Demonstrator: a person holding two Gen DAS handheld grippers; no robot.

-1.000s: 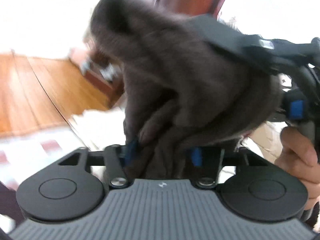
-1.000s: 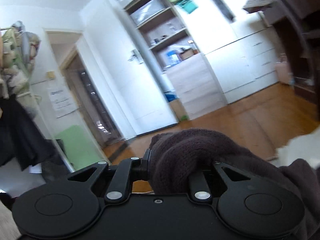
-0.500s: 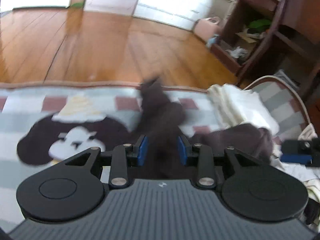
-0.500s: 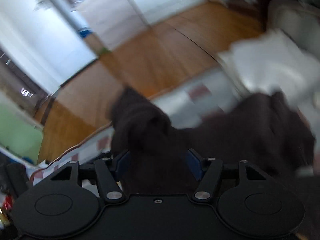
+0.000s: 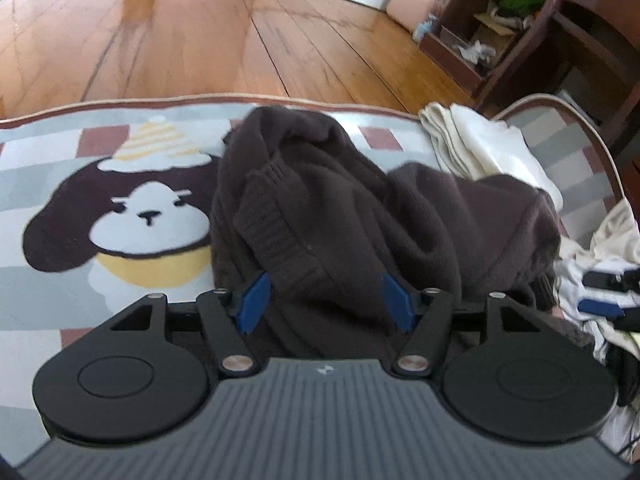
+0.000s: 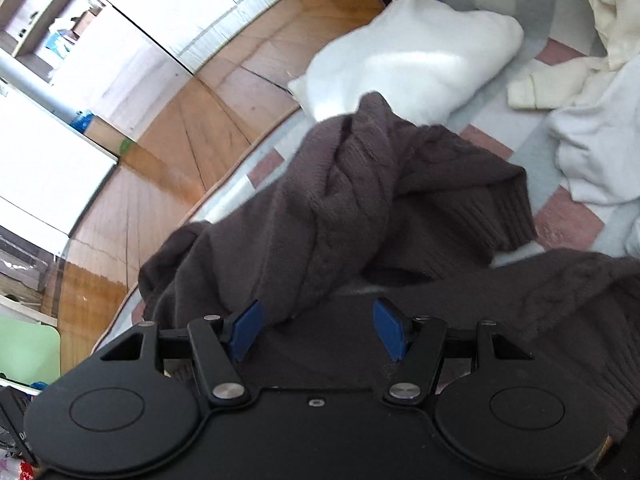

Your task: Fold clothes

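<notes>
- Right now we see the dark brown knitted sweater (image 5: 340,216) lying crumpled on the patterned rug (image 5: 60,280), its ribbed cuff (image 5: 276,228) turned up toward the left wrist camera.
- Our left gripper (image 5: 326,300) hangs just over the heap — its jaws are opening, the blue pads (image 5: 253,300) stand apart on either side of a fold, and neither presses on the knit.
- Our right gripper (image 6: 316,330) has its jaws released and spread wide; the sweater (image 6: 340,200) bunches up right in front of them, and some knit lies between the pads, loose.
- From the left wrist view, the right gripper (image 5: 604,292) shows at the far right edge, beside the sweater.
- A folded white garment (image 6: 412,64) lies just beyond the sweater at the rug's edge, touching or nearly touching it — we cannot tell which.
- More pale clothes (image 6: 592,152) are piled to the right of the sweater.
- Past the rug runs the wooden floor (image 5: 200,40), and a dark wooden shelf unit (image 5: 520,20) stands at the upper right in the left wrist view.
</notes>
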